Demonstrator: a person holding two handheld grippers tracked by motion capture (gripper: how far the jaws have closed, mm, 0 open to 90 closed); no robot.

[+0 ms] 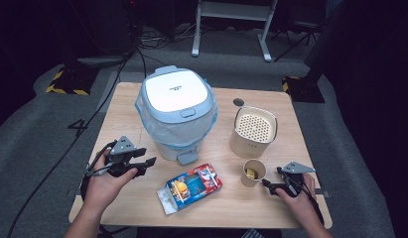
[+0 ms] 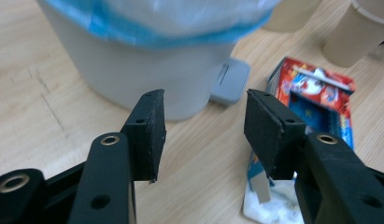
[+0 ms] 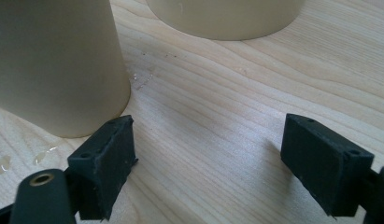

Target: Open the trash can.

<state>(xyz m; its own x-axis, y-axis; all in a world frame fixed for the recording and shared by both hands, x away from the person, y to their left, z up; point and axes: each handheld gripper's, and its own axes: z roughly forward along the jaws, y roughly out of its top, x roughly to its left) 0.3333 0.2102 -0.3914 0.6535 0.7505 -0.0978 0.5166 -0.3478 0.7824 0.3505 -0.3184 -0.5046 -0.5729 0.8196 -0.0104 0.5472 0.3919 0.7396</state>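
- The work in hand looks like clearing rubbish from the light wooden worktop (image 1: 226,198) into the white pedal bin with a pale-blue lid and blue liner bag (image 1: 177,111); judging by how things lie, none of it is done yet.
- The bin's lid is shut, and its grey foot pedal (image 1: 188,157) sticks out at the front, untouched.
- The torn red-and-blue cardboard snack box (image 1: 190,187) lies flat on the worktop just in front of the bin, between the two hands, with one end ripped open and white inner paper showing.
- Its printed face is up, with bright cartoon artwork; it looks light and partly crushed, so I judge it easy to pinch by an edge.
- The left hand-held gripper (image 1: 144,165) hovers above the worktop to the left of the box, pointing towards the bin's base; its jaws stand about half apart with nothing between them, as the left gripper view (image 2: 203,128) makes plain.
- The right hand-held gripper (image 1: 269,186) rests low at the right, its jaws spread wide and empty, one jaw just beside the small beige paper cup (image 1: 253,172).
- That cup stands upright with something yellow inside; behind it stands a cream round canister with a perforated top (image 1: 254,131).
- Left to do: pick up the box, open the lid, drop it in.
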